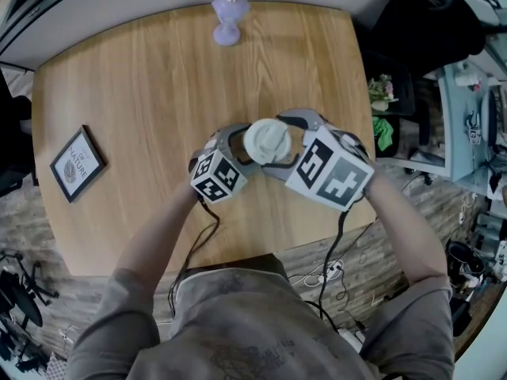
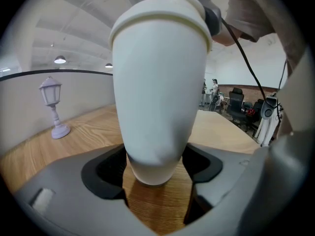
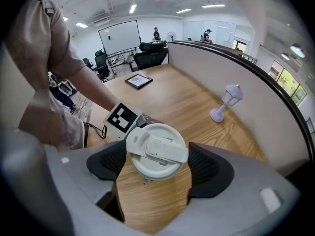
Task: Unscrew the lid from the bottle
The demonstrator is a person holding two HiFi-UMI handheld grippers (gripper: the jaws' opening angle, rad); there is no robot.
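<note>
Table [image 1: 158, 93]: light wood, rounded corners. All items are carried on it or held over it.

R. tongs [image 3: 155, 163]: brought in from the person's right, at the level of the lid [image 3: 156, 151]. The jaws are set apart, w/ one pad on either side of the lid and close to its rim. No press on the lid is observed.

L. tongs [image 2: 156, 168]: applied from the left, low on the bottle [image 2: 157, 107]. The pads are seen against both sides of the tapered lower body, i.e. clamped on it.

Bottle: white, upright, located near the table's front edge at approx. mid-width, between the two tongs. Whether its base rests on the table cannot be determined.

Picture frame [image 1: 78, 164]: dark, laid flat near the table's left edge, well apart from the bottle.

Lid: white, w/ a flip tab across the top, seated on the bottle.

Lamp ornament [image 1: 229, 18]: small, pale purple, stood upright at the far edge.
</note>
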